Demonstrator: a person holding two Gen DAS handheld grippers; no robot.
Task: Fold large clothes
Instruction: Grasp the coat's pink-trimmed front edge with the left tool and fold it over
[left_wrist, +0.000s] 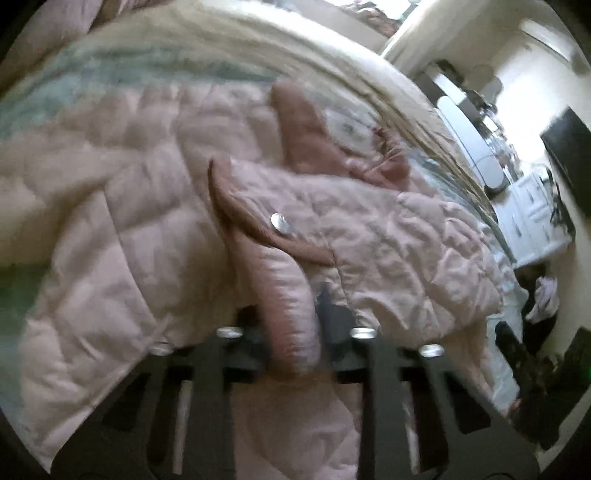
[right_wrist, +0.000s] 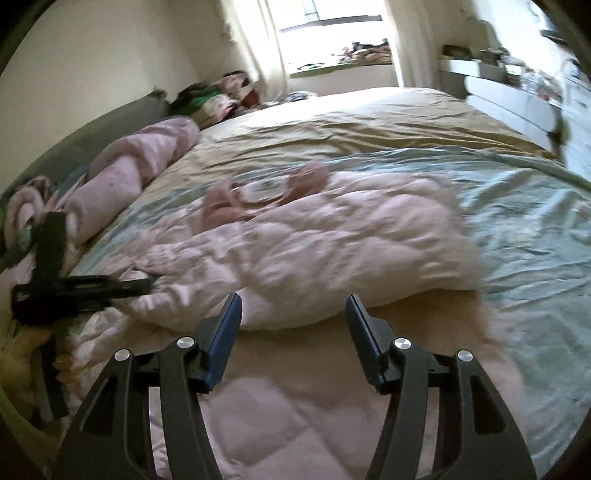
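Note:
A pale pink quilted jacket (right_wrist: 314, 243) lies spread on the bed; it fills the left wrist view (left_wrist: 369, 229), with a darker pink collar and a silver snap button (left_wrist: 280, 223). My left gripper (left_wrist: 291, 321) is shut on a fold of the jacket's edge, which sticks up between its fingers. The left gripper also shows in the right wrist view (right_wrist: 147, 285), at the jacket's left side. My right gripper (right_wrist: 293, 306) is open and empty, just above the jacket's near edge.
The bed has a light green sheet (right_wrist: 535, 236) and a tan cover (right_wrist: 351, 118) farther back. Rolled pink bedding (right_wrist: 140, 162) lies along the left side. White drawers (right_wrist: 509, 107) stand on the right, a window (right_wrist: 332, 22) behind.

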